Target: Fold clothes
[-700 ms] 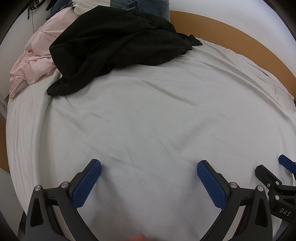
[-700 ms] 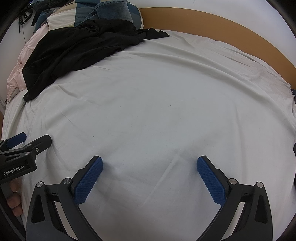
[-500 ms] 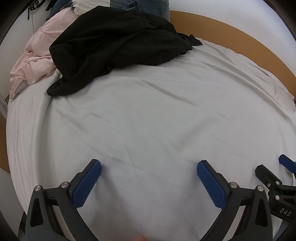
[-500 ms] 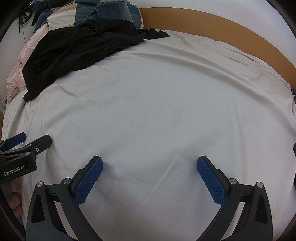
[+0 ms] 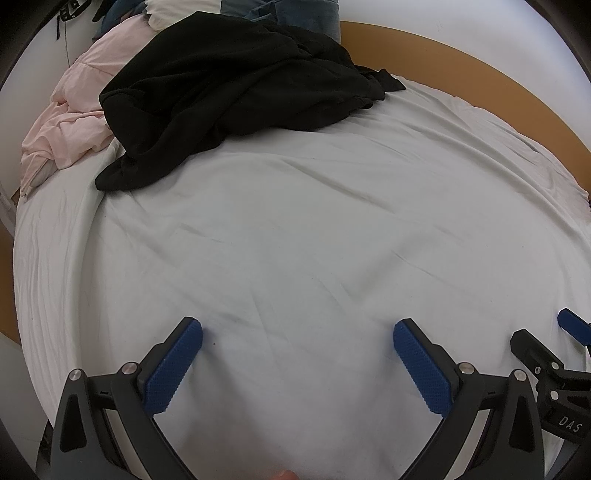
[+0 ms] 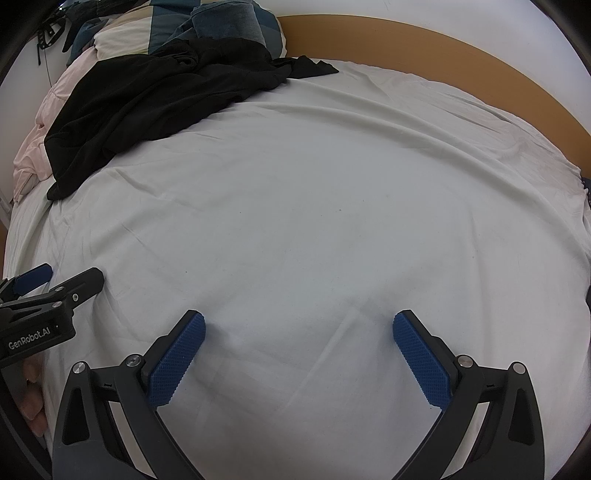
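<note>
A crumpled black garment (image 5: 229, 88) lies in a heap at the far left of the white bed sheet (image 5: 314, 229), and it shows again in the right wrist view as the black garment (image 6: 155, 96). My left gripper (image 5: 297, 328) hovers open over bare sheet near the front, far from the garment, with nothing between its blue pads. My right gripper (image 6: 299, 321) is likewise open over the white sheet (image 6: 332, 206). Each gripper appears at the edge of the other's view: the right gripper (image 5: 554, 343) and the left gripper (image 6: 48, 284).
A pink duvet (image 5: 70, 122) is bunched at the far left beside the black garment. Blue and cream patterned bedding (image 6: 177, 26) lies at the head. A tan wooden bed frame (image 6: 443, 55) curves along the far side. A hand (image 6: 31, 398) holds the left gripper.
</note>
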A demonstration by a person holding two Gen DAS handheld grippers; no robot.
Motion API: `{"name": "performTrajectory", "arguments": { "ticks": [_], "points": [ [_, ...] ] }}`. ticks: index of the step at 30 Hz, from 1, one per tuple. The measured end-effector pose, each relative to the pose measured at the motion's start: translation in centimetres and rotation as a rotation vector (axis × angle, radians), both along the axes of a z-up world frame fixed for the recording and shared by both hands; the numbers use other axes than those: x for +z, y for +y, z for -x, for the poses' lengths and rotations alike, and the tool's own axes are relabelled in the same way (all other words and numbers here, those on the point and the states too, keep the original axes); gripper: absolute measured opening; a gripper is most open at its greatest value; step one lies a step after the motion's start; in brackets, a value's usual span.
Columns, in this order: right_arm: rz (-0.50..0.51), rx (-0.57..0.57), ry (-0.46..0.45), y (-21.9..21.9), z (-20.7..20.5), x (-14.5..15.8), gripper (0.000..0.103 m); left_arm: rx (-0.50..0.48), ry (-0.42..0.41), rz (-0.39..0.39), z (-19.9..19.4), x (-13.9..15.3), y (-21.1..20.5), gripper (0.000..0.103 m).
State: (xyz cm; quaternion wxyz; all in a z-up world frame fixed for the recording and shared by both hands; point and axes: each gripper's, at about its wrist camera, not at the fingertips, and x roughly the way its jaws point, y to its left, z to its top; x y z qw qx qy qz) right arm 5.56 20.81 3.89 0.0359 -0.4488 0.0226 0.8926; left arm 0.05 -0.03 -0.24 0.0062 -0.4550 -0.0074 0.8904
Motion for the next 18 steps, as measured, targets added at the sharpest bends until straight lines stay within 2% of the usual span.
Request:
{"name": "performTrajectory", "arguments": {
  "ticks": [18],
  "points": [
    [-0.001,0.000,0.000,-0.33,-0.02,-0.12,0.103,0.027,-0.005,0.001,0.28,0.20,0.14,0.103]
  ]
}}
